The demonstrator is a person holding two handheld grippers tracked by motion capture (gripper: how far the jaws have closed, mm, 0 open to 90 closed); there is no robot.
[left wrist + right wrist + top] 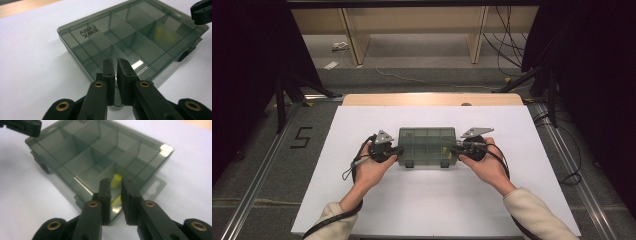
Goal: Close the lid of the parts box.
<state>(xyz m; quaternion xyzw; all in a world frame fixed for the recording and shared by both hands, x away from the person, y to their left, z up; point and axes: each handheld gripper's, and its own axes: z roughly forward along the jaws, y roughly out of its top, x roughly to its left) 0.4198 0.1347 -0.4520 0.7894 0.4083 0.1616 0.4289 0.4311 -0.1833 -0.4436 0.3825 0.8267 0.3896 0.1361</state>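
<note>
So we've got a smoky see-through box (427,146) with its lid down, sitting flat on the white bench (432,210) around the middle of the high view, long side running left to right, two dark latches on the edge nearest the bottom of the frame. The left tongs (399,150) are at the box's left end and the right tongs (455,148) at its right end, one hand (371,167) behind each, forearms coming up from the bottom corners. In the left gripper view our tongs (116,67) poke up from the bottom centre, tips nearly together with just a thin slit between them, sitting right at the near edge of the box (130,40); we can't tell if they're actually pinching the rim or just resting against it. The lid has some raised lettering toward the upper left there, and you can see the dividers underneath splitting it into compartments. The other tongs' black tip sticks in at the top right corner of that view. In the right gripper view the tongs (115,185) have a slightly wider gap, also parked at the box (100,152) edge, and again we can't say whether they're gripping it. Right behind that gap there's a small yellow piece (115,181) inside the nearest compartment. A hang tab juts out from the box at right of centre there.
</note>
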